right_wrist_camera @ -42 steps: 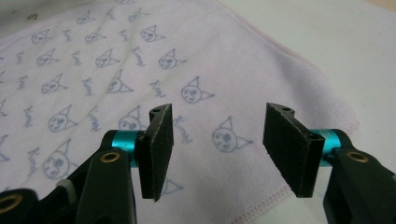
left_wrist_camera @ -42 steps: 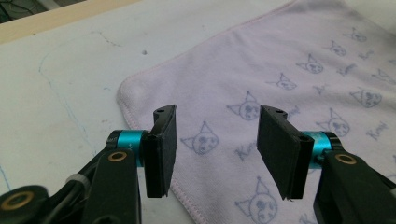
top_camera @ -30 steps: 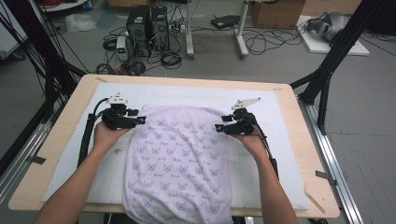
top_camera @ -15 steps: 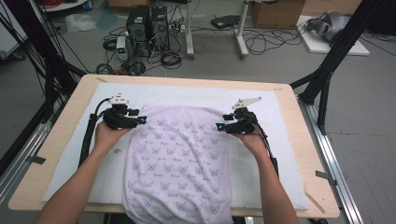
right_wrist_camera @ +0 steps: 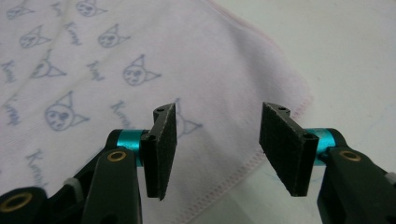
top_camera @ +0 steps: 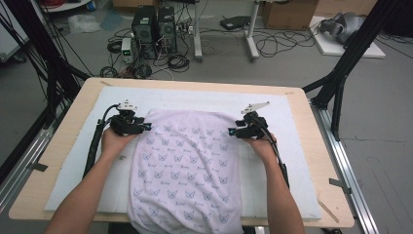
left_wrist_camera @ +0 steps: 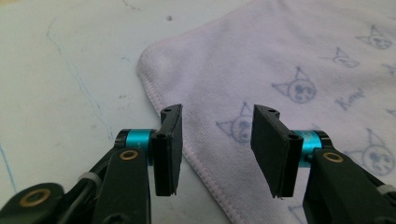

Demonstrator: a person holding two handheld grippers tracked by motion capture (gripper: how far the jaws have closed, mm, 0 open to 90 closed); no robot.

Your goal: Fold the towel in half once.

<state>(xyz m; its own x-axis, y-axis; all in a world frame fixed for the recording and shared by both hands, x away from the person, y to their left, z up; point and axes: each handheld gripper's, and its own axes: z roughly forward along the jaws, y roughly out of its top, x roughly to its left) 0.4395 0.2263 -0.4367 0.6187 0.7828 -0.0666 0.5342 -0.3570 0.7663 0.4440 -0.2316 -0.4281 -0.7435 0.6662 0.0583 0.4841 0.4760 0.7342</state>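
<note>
A pale towel (top_camera: 187, 170) printed with small cat faces is being kept flat on the white mat (top_camera: 292, 126), its near end hanging over the table edge toward the person, and every place here is being given from that towel. At the towel's far left corner the left gripper (top_camera: 145, 127) is being lowered, its jaws having just been closing; in the left gripper view they are being held partly apart, astride the stitched hem (left_wrist_camera: 205, 172), with cloth between them but not yet pressed by the pads. At the towel's far right corner the right gripper (top_camera: 232, 132) is being held likewise, its jaws having just been narrowing too; in the right gripper view the corner (right_wrist_camera: 299, 100) is being straddled, and no pinch is being made. By the look of it, the spreading is done and both far corners are being lined up; the grasp itself, and whatever fold or lift is to follow, is being left for later
</note>
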